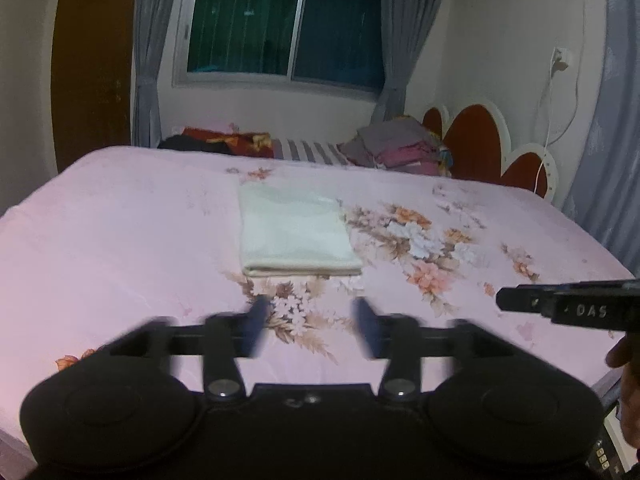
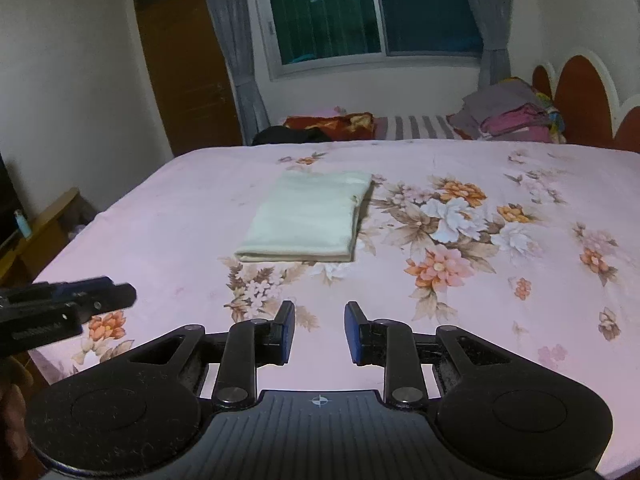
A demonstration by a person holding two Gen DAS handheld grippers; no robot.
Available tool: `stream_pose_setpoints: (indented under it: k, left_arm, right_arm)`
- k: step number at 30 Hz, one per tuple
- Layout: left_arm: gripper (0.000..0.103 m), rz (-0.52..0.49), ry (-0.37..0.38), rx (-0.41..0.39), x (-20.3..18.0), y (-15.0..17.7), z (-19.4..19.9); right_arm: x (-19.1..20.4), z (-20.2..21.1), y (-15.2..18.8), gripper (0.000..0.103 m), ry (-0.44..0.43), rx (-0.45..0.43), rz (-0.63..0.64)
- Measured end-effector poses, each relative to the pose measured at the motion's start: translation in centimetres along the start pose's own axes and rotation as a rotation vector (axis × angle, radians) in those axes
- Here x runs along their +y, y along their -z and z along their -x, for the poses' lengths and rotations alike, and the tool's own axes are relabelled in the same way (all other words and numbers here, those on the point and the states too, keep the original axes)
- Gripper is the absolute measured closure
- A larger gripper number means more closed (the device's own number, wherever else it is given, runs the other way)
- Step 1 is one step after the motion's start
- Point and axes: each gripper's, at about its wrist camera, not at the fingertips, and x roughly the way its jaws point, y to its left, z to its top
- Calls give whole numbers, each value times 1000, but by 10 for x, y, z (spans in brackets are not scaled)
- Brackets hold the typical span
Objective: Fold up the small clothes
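A pale cream cloth (image 1: 296, 232) lies folded into a neat rectangle in the middle of the pink floral bed sheet (image 1: 120, 240). My left gripper (image 1: 312, 306) hovers over the near part of the bed, short of the cloth's front edge, with its blurred blue-padded fingers apart and nothing between them. In the right wrist view the same cloth (image 2: 312, 220) lies ahead and slightly left of my right gripper (image 2: 320, 310). That gripper is open with a narrower gap and holds nothing. Each gripper shows at the edge of the other's view.
A pile of folded grey and magenta clothes (image 2: 516, 116) sits at the back right by the red headboard (image 2: 580, 92). A red blanket (image 2: 332, 122) and a dark garment lie along the far side. A wooden shelf (image 2: 48, 224) stands left of the bed.
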Motion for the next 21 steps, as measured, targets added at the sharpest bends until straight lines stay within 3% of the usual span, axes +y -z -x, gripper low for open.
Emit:
stream_pose_setpoints:
  k: [1,2,3,9,21]
  left_arm:
    - [3,-8,-11,-26,-3,1,5]
    - [0,-26,-40,-60,-9,3,9]
    - [0,-55,-74,-75,-15,4,12]
    - [0,-62,-90,-77,-25,7,20]
    - [0,-59,-71,-116,-32,6,34]
  right_arm:
    - [0,4,1,39,1,-11,-4]
    - [0,9,2,15,8,-34,-15]
    - [1,16,4,0,32,-85,-27]
    - [6,29,5,0,97,-119,-11]
    - [12,44,12,0,122,-126,49]
